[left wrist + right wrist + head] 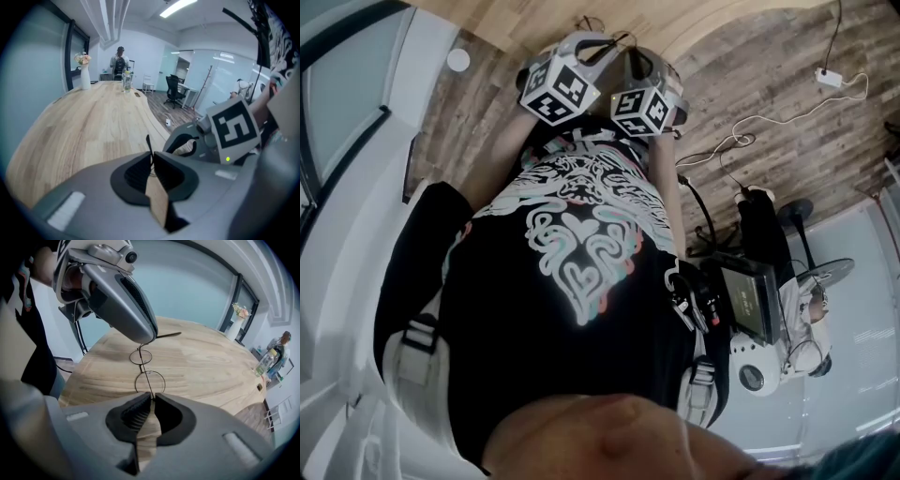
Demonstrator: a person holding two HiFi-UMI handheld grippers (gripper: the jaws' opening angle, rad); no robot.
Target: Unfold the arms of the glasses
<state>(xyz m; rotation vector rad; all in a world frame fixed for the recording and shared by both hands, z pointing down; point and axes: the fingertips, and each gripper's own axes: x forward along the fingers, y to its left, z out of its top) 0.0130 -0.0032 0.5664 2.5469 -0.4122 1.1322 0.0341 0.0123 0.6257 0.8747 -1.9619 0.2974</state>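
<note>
- The right gripper [152, 397] has its jaws pressed together on a thin wire of the glasses [150, 381], just below the nearer round lens.
- The left gripper [152, 158] has its jaws all but closed on a thin black arm of the glasses, whose tip stands up out of the slit.
- A long pale wooden table [206, 366] lies under both grippers.
- In the head view, a black shirt [581, 309] with a pale swirling print fills the middle, with the two marker cubes side by side above it.
- The glasses hang between the two grippers over the table's near end, lenses one behind the other, with a dark arm pointing sideways past the left gripper.
- A white vase [85, 78] of flowers and a clear bottle [126, 80] stand at the table's far end.
</note>
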